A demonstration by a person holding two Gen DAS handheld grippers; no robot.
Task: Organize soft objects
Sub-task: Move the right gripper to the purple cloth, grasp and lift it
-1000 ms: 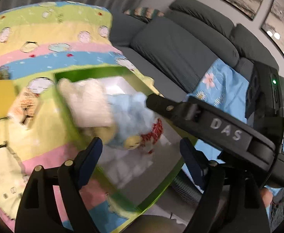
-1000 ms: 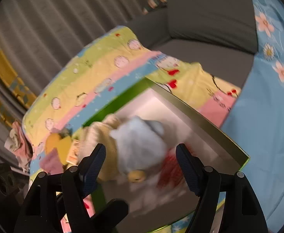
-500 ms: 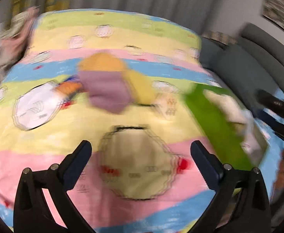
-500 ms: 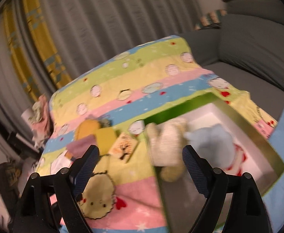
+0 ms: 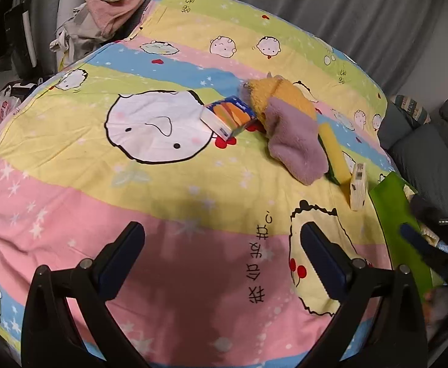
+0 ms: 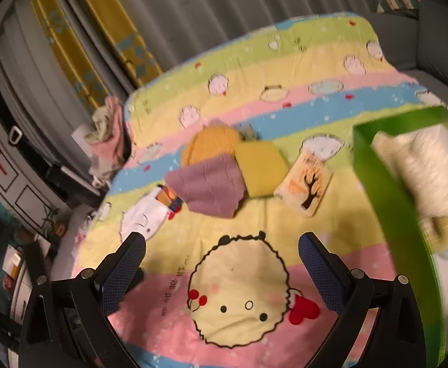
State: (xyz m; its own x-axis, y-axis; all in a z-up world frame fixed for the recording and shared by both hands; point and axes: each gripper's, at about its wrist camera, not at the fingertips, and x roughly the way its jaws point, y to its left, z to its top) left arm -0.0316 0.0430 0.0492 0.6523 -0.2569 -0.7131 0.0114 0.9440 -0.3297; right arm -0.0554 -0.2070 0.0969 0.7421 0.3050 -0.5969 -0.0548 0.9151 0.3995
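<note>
Cluttering striped bedspread (image 5: 107, 184): sock (image 5: 297, 144), sponge (image 5: 336, 150)

Both wrist views look down across striped quilt (image 5: 70, 208); share purple cloth (image 6: 208, 185).

Grey curtains (image 5: 331, 9), grey sofa (image 5: 429, 153)

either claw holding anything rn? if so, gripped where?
Nothing held. The left claw and right claw are both open with only the striped blanket between the fingers. The right's jaws have just been opening.
</note>
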